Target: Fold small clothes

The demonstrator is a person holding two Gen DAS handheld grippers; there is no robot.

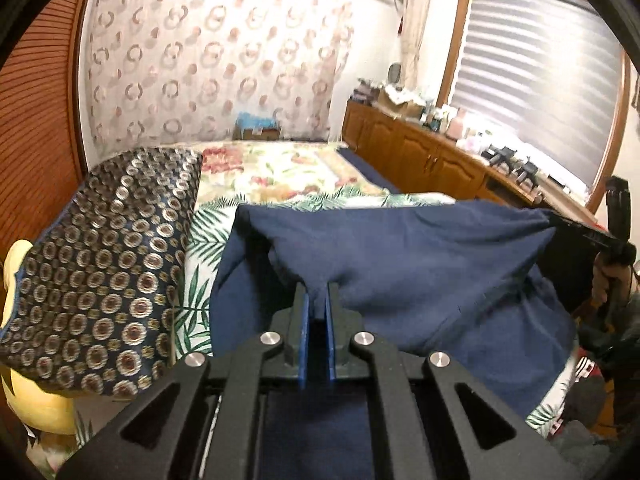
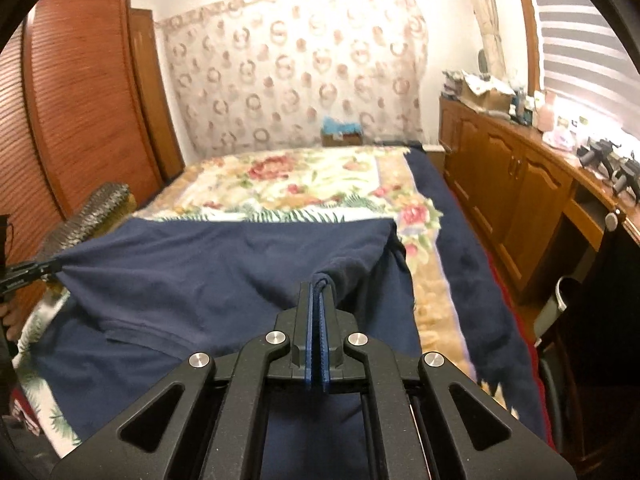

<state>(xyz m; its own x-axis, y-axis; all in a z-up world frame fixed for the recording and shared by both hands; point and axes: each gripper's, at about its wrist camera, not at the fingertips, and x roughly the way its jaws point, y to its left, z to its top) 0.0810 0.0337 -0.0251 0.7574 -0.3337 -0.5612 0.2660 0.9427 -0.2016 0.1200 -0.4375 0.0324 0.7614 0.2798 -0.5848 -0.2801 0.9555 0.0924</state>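
Observation:
A navy blue garment (image 1: 400, 264) is stretched in the air between both grippers above the bed. My left gripper (image 1: 318, 292) is shut on a bunched part of its near edge. My right gripper (image 2: 318, 290) is shut on another bunched corner of the same garment (image 2: 208, 268). In the left wrist view the right gripper (image 1: 576, 230) shows at the right edge, holding the far corner. In the right wrist view the left gripper (image 2: 28, 272) shows at the left edge, holding the cloth taut. The lower part of the garment hangs down onto the bed.
The bed has a floral blanket (image 2: 304, 184) and a dark blue cover (image 2: 468, 264) along its right side. A patterned pillow (image 1: 104, 256) and a yellow plush toy (image 1: 44, 404) lie at the left. Wooden cabinets (image 2: 508, 184) with clutter run along the right wall. A wardrobe (image 2: 80, 96) stands at the left.

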